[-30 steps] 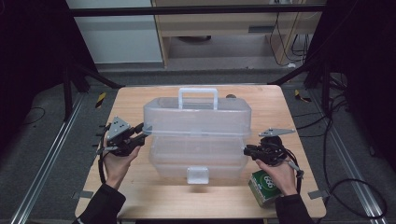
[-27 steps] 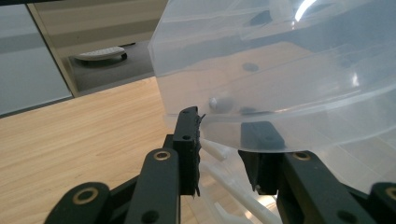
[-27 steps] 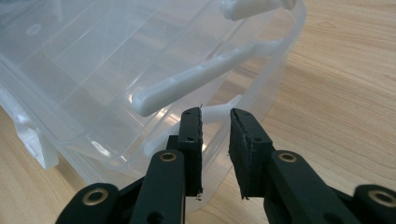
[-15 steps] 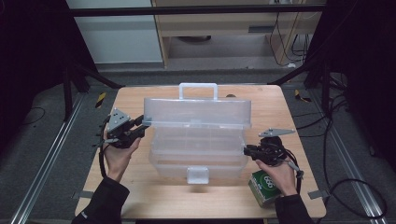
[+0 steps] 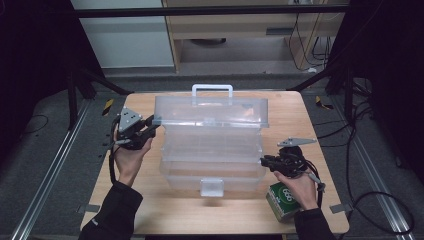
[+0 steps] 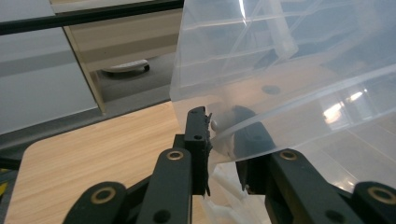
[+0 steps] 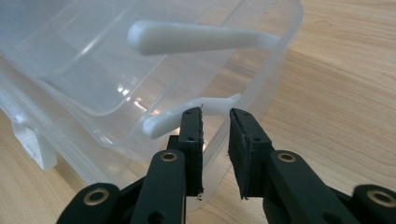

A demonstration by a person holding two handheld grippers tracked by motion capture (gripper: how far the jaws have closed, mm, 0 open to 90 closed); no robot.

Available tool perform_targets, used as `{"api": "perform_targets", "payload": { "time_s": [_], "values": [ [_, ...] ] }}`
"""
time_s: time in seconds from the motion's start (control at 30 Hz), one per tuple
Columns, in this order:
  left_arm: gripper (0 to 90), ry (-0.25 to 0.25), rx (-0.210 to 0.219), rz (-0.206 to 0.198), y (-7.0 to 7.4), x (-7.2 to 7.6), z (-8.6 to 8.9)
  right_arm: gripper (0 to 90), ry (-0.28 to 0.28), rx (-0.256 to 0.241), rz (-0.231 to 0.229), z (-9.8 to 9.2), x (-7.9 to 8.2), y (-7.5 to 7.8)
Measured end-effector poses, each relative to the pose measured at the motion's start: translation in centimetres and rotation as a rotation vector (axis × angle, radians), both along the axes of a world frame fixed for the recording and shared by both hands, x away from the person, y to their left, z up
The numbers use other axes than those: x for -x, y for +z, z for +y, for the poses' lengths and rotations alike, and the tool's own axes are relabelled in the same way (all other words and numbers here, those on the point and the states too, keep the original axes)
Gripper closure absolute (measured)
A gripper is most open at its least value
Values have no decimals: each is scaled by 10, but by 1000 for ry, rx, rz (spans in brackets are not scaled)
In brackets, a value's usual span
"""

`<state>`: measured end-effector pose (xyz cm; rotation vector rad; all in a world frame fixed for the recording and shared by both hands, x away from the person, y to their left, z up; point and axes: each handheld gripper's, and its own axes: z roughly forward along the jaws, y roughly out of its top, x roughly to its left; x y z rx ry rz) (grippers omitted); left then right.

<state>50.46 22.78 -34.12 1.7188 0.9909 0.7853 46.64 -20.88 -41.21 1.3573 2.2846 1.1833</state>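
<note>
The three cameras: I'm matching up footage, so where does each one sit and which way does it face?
High view: above the person's side, facing forward and down on the table; both forearms, left claw and right claw show.
Left gripper view: rides the left claw, facing the raised lid; its jaws pinch the lid's edge.
Right gripper view: rides the right claw, facing the clear box; jaws apart.
All share the box.

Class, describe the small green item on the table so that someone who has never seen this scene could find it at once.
Start from the light wooden table with the big clear plastic storage box standing open in its middle. Go to the table's near right corner, just below the person's right hand and its black right gripper. There lies a small green box with white markings, the one coloured, opaque item beside the see-through container.
</note>
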Motion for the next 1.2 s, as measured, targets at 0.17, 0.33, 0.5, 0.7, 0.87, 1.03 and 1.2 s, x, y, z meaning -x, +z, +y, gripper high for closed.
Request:
{"api": "perform_targets", "payload": {
  "time_s": [0.17,0.33,0.5,0.7,0.87,1.03,1.2],
  "values": [
    [770,4,13,11,4,-5,0,750,-1,-1,3,0,0,0],
    [771,4,13,17,6,-10,0,751,0,4,-1,1,0,0],
    [774,17,5,15,7,-13,-3,752,-4,16,-13,1,0,0],
    [778,34,17,18,9,-16,-4,752,-6,22,-10,2,0,1],
    [781,46,33,19,10,-19,-5,754,-6,23,-15,2,-1,1],
    [785,73,33,23,12,-21,-9,758,-10,33,-23,3,-1,1],
    [785,82,45,28,13,-22,-9,762,-16,30,-24,2,-3,1]
  ]
}}
